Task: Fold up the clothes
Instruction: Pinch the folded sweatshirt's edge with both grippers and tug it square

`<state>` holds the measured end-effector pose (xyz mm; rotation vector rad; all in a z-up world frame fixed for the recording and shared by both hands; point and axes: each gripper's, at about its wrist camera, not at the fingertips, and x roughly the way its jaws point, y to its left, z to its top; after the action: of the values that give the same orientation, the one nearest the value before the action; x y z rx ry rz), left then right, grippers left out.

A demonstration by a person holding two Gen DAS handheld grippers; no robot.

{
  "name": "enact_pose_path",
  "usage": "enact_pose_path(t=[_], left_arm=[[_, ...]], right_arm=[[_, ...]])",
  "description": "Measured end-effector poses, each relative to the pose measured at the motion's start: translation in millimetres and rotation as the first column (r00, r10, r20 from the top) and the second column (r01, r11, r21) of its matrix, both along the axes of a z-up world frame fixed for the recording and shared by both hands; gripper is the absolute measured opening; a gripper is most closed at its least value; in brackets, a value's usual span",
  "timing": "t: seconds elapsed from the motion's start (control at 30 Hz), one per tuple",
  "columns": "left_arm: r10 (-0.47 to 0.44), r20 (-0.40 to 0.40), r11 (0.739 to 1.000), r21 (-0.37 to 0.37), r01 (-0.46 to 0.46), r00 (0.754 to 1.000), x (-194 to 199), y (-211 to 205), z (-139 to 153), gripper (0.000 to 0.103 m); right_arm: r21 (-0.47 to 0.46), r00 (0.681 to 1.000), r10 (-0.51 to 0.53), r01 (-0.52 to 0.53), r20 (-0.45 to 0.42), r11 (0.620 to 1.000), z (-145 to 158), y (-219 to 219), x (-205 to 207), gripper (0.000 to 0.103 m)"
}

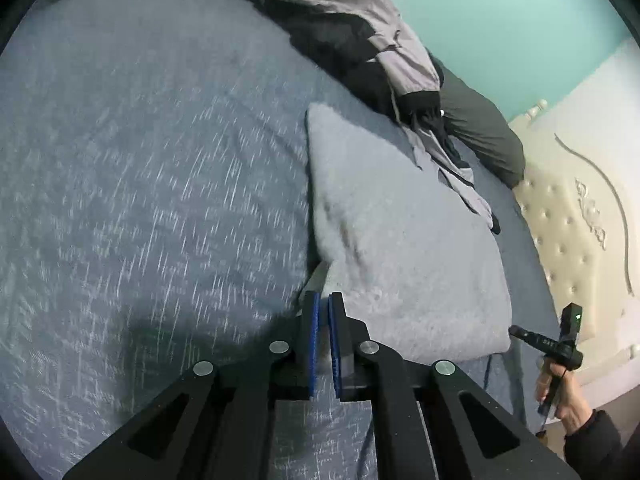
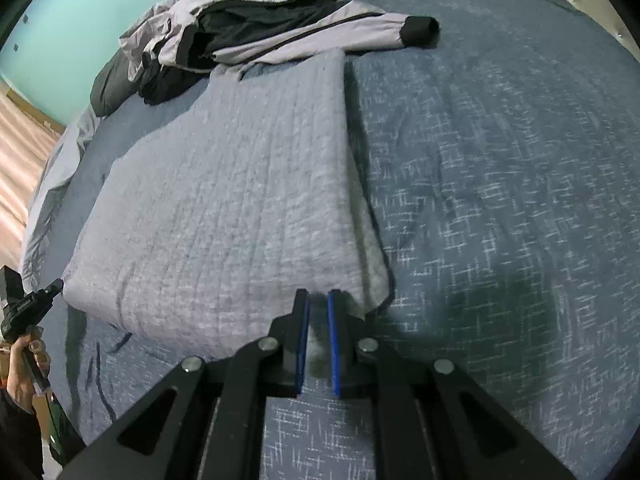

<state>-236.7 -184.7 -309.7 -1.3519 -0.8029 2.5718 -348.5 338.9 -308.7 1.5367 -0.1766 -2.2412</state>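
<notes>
both grippers sit at the near edge of a pale grey folded garment [image 2: 224,208] that lies flat on the blue bedspread [image 2: 500,200]. the right gripper [image 2: 318,304] has its jaws nearly together, pinching the thin near-right corner of the garment; grey cloth shows between the blue pads. the left gripper [image 1: 323,308] is likewise nearly closed at what looks like the garment's [image 1: 400,248] other near corner, with a sliver of cloth at its tips, though the blur makes the grip less sure there. in the left wrist view the right hand [image 1: 560,392] shows low at the right edge; in the right wrist view the left hand [image 2: 24,364] shows low at the left edge.

the step in hand looks like taking both near corners for another fold. the next move likely calls for lifting both corners evenly and carrying them toward the far edge, keeping the layers aligned so the thin corner does not slip out.

farther back, a grey-and-black jacket [image 2: 280,36] lies crumpled and unfolded, one cuff touching the garment's far edge. beyond it lies a dark garment [image 1: 480,128], with a tufted headboard [image 1: 568,216] and a teal wall [image 1: 500,20] behind
</notes>
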Motion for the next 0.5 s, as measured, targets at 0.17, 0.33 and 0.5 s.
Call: enact_pose_path(t=[0.17,0.33,0.5], left_arm=[[-0.007,0.045,0.999,0.036,0.006,0.999,-28,1,-7,0.028],[-0.018,0.040,0.996,0.092,0.014,0.999,-33,1,-16,0.021],[0.032,0.003,0.992,0.121,-0.032,0.999,-22,-9,-21,0.004]], right_arm=[[-0.023,1.000,-0.009,0.009,0.013,1.000,-3,-1,1,0.007],[-0.041,1.000,0.003,-0.003,0.013,0.999,2,-7,4,0.007],[-0.040,1.000,0.020,-0.020,0.004,0.999,8,-13,9,0.007]])
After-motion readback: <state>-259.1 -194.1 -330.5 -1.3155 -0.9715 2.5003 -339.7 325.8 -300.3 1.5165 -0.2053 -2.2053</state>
